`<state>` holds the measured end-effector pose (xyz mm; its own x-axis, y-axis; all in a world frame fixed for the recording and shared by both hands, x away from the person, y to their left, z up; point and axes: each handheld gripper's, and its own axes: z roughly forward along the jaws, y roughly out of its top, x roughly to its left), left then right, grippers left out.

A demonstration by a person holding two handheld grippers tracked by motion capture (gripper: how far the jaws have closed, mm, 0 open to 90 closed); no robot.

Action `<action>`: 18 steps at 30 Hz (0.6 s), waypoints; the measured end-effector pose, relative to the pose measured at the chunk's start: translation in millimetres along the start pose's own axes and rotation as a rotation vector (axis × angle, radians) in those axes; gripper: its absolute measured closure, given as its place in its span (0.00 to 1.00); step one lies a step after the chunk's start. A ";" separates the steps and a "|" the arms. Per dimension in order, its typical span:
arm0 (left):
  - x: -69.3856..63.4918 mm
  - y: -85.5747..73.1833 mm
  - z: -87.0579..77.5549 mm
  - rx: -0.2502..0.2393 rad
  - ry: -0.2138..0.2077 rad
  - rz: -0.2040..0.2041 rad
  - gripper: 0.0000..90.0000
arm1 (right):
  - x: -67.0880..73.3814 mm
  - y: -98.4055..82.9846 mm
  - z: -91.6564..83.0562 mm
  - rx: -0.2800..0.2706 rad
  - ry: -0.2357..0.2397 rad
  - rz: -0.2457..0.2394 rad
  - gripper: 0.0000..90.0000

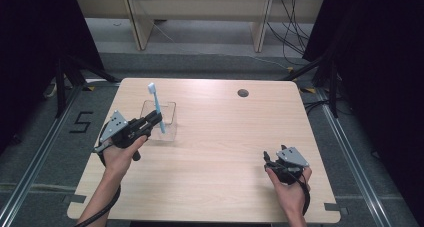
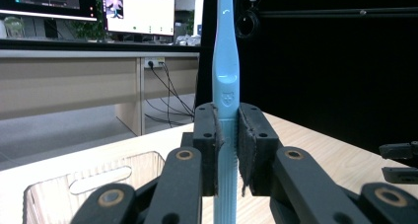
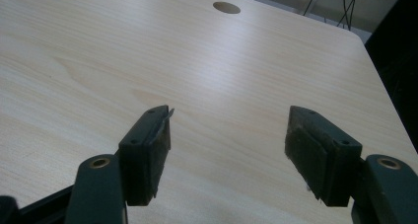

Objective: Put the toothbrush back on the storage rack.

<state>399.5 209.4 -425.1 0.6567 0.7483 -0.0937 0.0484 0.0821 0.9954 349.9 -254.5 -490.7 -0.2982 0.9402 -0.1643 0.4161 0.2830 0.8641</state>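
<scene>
the left gripper (image 2: 227,150) has its jaws clenched on a light blue toothbrush (image 2: 225,61), gripping the handle low down so that most of the brush rises straight up above the jaws and a short length hangs below them. in the high view the left gripper (image 1: 154,119) sits at the near edge of a clear plastic organiser box (image 1: 170,107) on the desk (image 1: 225,137), with the bristle end of the toothbrush (image 1: 155,104) well above the jaws and the lower tip somewhere at or just over the box; whether that tip touches the box floor is hard to tell through the transparent walls. in the left gripper view the box (image 2: 93,184) lies below and to the left of the jaws. the right gripper (image 3: 229,155) rests well apart near the other side of the desk, its jaws released and wide with nothing but bare wood between them; in the high view the right gripper (image 1: 280,162) lies idle in the hand. the work looks like standing or laying the brush in the box. the main risk is the low, narrow grip: the smooth handle could pivot between the pads and swing sideways if the tip catches the box rim. the box is light and unheld, so a push from the tip or the jaws could slide or tip it. letting go while the brush is upright would probably let it topple over the low wall onto the desk.
</scene>
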 end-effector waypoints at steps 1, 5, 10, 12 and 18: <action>0.0 0.0 0.6 -0.001 -0.001 0.004 0.87 | -0.1 0.0 0.0 0.000 0.000 0.000 0.39; 0.2 0.7 2.6 -0.007 0.003 0.011 0.87 | -0.4 -0.2 -0.2 -0.001 -0.002 0.001 0.39; 1.3 2.7 4.3 -0.017 0.010 0.024 0.87 | -0.4 -0.5 0.0 -0.003 0.001 0.006 0.39; 2.3 3.4 5.2 -0.020 0.012 0.030 0.87 | -0.4 -0.5 0.5 -0.003 0.007 0.007 0.39; 4.9 5.2 8.3 -0.029 0.018 0.042 0.87 | -0.9 -0.3 -0.7 0.000 -0.005 0.003 0.39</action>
<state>409.3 208.0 -420.2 0.6440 0.7632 -0.0524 -0.0011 0.0695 0.9976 349.5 -255.6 -490.4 -0.2924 0.9422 -0.1638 0.4173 0.2798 0.8646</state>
